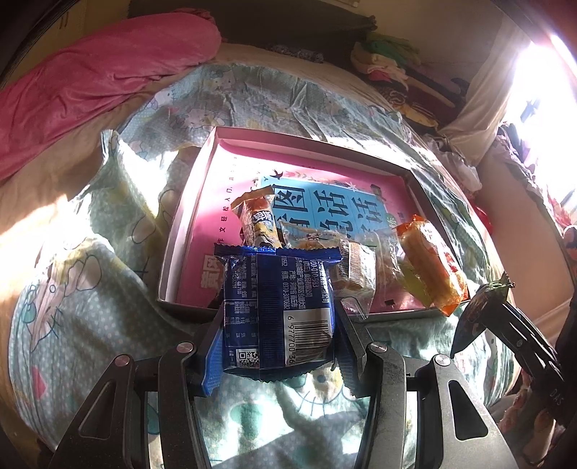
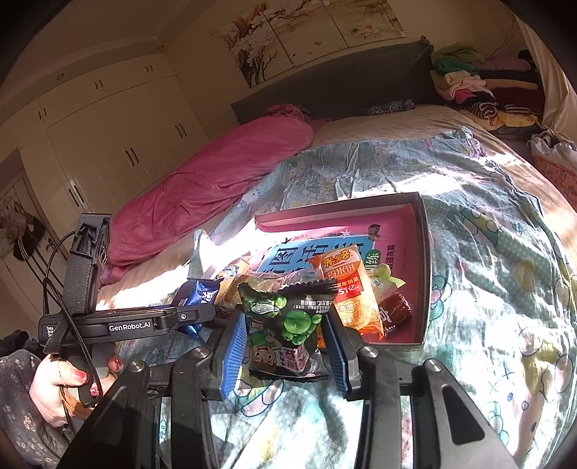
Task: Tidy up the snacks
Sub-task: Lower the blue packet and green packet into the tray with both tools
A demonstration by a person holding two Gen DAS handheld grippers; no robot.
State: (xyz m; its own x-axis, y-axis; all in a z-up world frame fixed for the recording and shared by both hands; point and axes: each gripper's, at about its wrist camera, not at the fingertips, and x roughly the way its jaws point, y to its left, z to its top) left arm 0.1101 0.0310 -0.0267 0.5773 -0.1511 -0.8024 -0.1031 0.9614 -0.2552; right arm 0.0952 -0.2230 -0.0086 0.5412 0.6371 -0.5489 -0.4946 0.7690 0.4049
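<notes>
**Holding a packet in each gripper over the quilt, in front of the snack box**

Clamping a blue snack packet (image 1: pixel 277 310) between its two blue-padded fingers, the left gripper (image 1: pixel 279 306) hangs over the patterned quilt (image 1: pixel 90 288), just short of the near wall of the pink-lined box (image 1: pixel 187 223). The left wrist view shows the packet's back: white print, a barcode and a small square code. From the right wrist view only a blue corner of this packet (image 2: pixel 202 294) shows past the left gripper's (image 2: pixel 202 306) side, along with the hand (image 2: pixel 68 382) on its handle, with red-painted nails.

The right gripper (image 2: pixel 285 339) is closed on a black-and-green packet (image 2: pixel 285 324) with cartoon green balls on the front, also over the quilt near the box's front wall (image 2: pixel 396 348). In the left wrist view that packet (image 1: pixel 479 310) appears only as a dark sliver at the right edge, at the right gripper's fingers (image 1: pixel 519 324).

Inside the box lie an orange rice-cracker packet (image 2: pixel 351 288), a brown-and-blue packet (image 1: pixel 256 220) and a clear-wrapped biscuit pack (image 1: pixel 355 270); the right wrist view alone shows a dark red wrapped sweet (image 2: pixel 395 312) by the box's near right corner. A pink blanket (image 2: pixel 209 187) lies beyond the quilt. White wardrobes (image 2: pixel 108 137) and the flower pictures (image 2: pixel 306 32) on the wall show only in the right wrist view.
</notes>
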